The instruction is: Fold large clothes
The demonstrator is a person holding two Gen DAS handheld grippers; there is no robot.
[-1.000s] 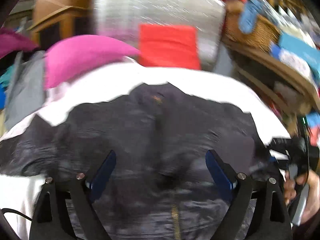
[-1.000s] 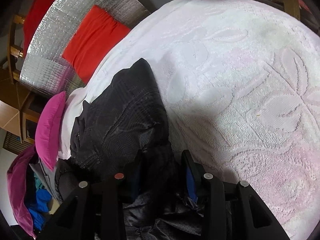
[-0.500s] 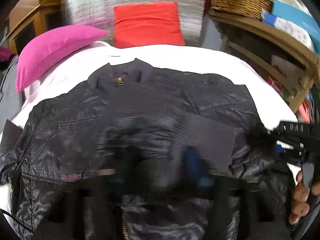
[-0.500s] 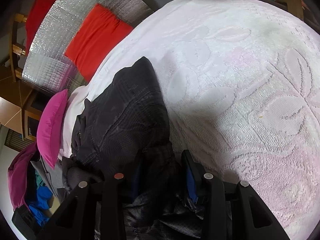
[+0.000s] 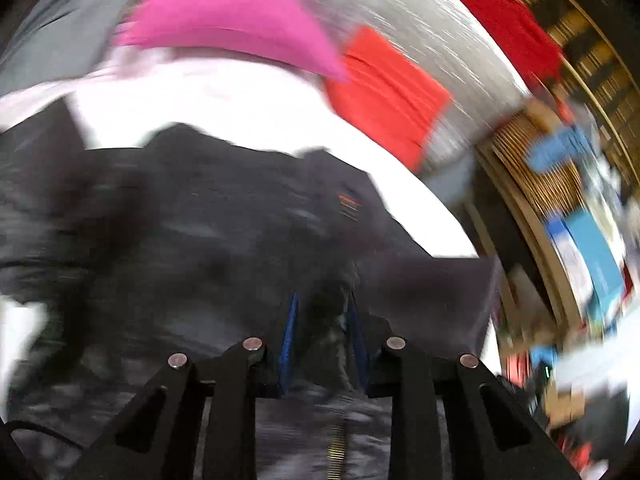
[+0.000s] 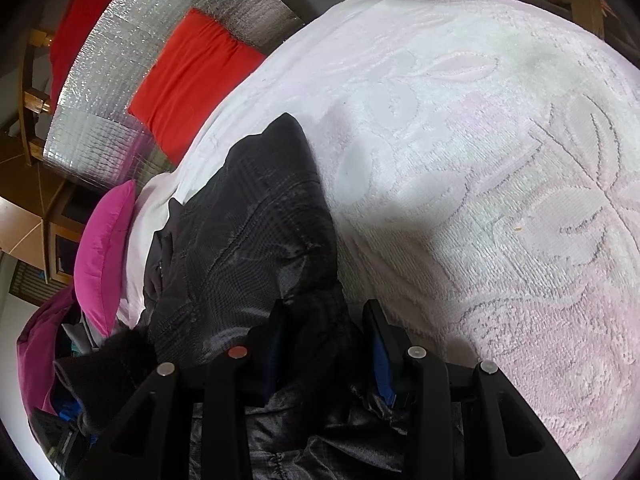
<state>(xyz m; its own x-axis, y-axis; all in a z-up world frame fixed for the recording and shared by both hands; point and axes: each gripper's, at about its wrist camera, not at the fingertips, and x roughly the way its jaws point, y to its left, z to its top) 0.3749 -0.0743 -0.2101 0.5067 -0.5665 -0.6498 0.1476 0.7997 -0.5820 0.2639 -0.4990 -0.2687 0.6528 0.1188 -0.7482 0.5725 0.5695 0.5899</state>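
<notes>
A large dark shiny jacket (image 5: 208, 220) lies on a white bedspread (image 5: 248, 108). In the left wrist view, my left gripper (image 5: 322, 308) is shut on a fold of the jacket near its zipper (image 5: 337, 446); the view is motion-blurred. In the right wrist view, the jacket (image 6: 248, 232) lies at the left of the white embossed bedspread (image 6: 500, 160). My right gripper (image 6: 326, 320) is shut on a bunch of the jacket's fabric at its near edge.
A pink pillow (image 5: 224, 20), a red cushion (image 5: 384, 96) and a silver foil panel (image 5: 416, 28) sit at the bed's head. Wooden shelves with a wicker basket (image 5: 536, 168) stand at the right. The pink pillow (image 6: 104, 248) and red cushion (image 6: 192, 76) also show in the right wrist view.
My left gripper was open over the jacket, dropped onto it and closed on a fold, then swung left. My right gripper has stayed shut on the jacket, hardly moving.
</notes>
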